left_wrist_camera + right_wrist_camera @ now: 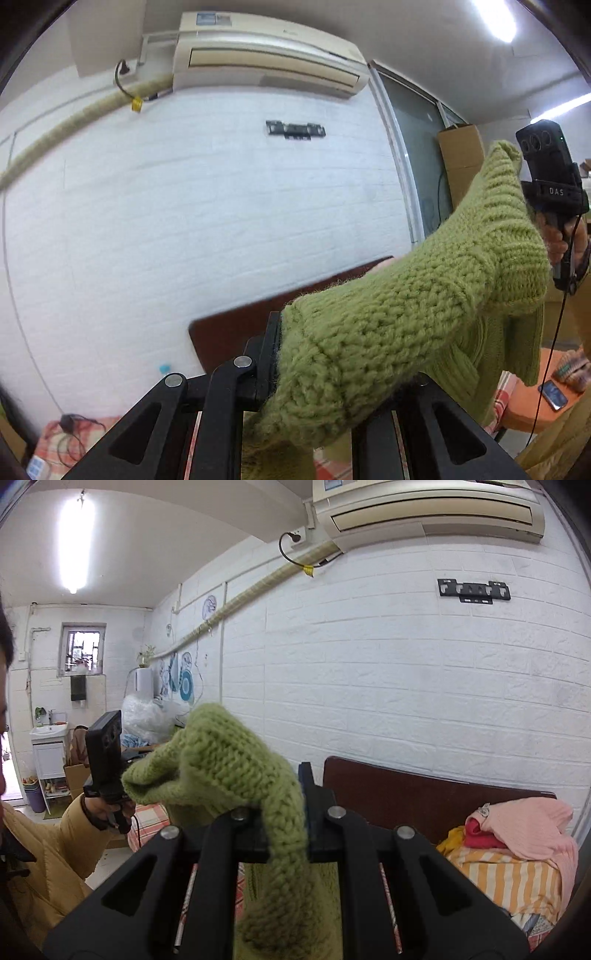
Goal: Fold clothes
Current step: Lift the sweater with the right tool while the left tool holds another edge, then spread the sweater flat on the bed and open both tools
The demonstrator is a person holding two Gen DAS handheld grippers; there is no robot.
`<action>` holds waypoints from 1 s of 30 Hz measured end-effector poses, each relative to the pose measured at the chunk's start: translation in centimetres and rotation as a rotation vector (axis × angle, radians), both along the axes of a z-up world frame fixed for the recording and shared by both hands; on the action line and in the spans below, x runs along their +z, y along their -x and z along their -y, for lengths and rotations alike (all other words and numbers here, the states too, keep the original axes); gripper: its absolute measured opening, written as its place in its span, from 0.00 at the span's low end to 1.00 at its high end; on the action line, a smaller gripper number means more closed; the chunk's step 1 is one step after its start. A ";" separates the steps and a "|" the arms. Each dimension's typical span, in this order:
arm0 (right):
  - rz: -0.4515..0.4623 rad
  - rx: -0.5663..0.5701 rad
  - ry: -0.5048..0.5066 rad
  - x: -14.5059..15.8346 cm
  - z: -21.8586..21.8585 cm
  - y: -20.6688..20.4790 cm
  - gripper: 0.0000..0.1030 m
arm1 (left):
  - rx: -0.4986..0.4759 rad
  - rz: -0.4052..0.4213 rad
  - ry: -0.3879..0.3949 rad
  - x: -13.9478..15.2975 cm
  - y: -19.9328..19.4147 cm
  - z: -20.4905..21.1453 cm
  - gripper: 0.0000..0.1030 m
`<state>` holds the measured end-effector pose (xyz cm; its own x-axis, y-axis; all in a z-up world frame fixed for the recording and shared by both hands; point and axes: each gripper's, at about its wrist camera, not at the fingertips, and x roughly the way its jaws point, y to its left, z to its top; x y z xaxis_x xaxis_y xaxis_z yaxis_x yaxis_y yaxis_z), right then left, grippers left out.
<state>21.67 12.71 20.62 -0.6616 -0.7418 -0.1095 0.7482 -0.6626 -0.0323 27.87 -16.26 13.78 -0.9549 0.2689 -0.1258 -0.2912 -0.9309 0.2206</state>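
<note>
Left wrist view is showing the white brick wall filling most of the frame, with an air conditioner mounted high on it and a dark wooden headboard below. Across the foreground a green knitted sweater is hanging in the air, stretched between the two tools and lifted well clear of the bed. The left hand-held gripper is clamping one chunky corner of the knit, its fingers narrowed onto the fabric. The right hand-held gripper is pinching the other corner in the same way, with a thick fold of yarn bulging up over its fingers and more of the sweater dropping below.

To the right in the right wrist view, a pile of other clothes, pink on top and orange-striped beneath, is waiting on the bed against the headboard.

Judging by the heavy stitch, the sweater is going to be soft, bulky and fairly weighty, sagging and stretching under its own load rather than slipping. It is not fragile, though loose yarn may be snagging on the fingers. Holding it at the ribbed hem or shoulder seams, where the knit is densest, is likely giving the firmest purchase for laying it flat.
</note>
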 end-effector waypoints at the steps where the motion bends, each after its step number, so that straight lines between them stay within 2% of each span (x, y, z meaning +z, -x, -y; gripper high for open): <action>1: -0.008 0.015 0.008 0.4 0.0 -0.2 0.12 | 0.005 -0.020 0.024 1.0 -0.9 -0.2 0.14; 3: -0.022 0.042 0.023 1.2 -0.1 -0.6 0.12 | 0.014 -0.059 0.070 2.9 -2.5 -0.5 0.14; 7: 0.000 0.053 0.023 1.3 0.4 0.9 0.13 | 0.069 -0.066 0.139 5.1 -3.3 -0.5 0.15; 9: 0.041 0.047 -0.004 0.6 1.6 2.9 0.13 | 0.089 0.009 0.135 4.5 0.8 -0.3 0.15; 12: 0.144 0.015 -0.071 -1.6 4.2 7.6 0.13 | 0.148 0.154 0.138 0.4 7.7 1.4 0.15; 15: 0.272 -0.025 -0.145 -5.3 6.9 13.6 0.13 | 0.194 0.335 0.114 -5.0 14.8 3.2 0.15; 21: 0.540 -0.104 -0.316 -16.6 12.5 25.0 0.13 | 0.246 0.679 0.063 -18.1 28.1 5.6 0.15; 25: 0.663 -0.178 -0.427 -23.9 14.5 30.4 0.14 | 0.255 0.801 0.019 -24.7 32.6 6.7 0.15; 26: 0.684 -0.200 -0.446 -25.4 14.6 31.5 0.22 | 0.257 0.831 0.007 -26.3 33.7 6.9 0.15; 28: 0.686 -0.264 -0.470 -26.8 13.9 32.8 0.37 | 0.255 0.842 -0.014 -26.6 34.8 7.5 0.15; 30: 0.684 -0.315 -0.457 -26.9 12.4 33.5 0.59 | 0.248 0.845 -0.035 -26.1 35.8 8.2 0.15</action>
<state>-11.81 0.29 -6.24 -0.5085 -0.3225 -0.7984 0.4852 -0.8733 0.0437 -7.90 -24.46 -12.32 -0.5778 0.0834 -0.8119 -0.1329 -0.9911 -0.0072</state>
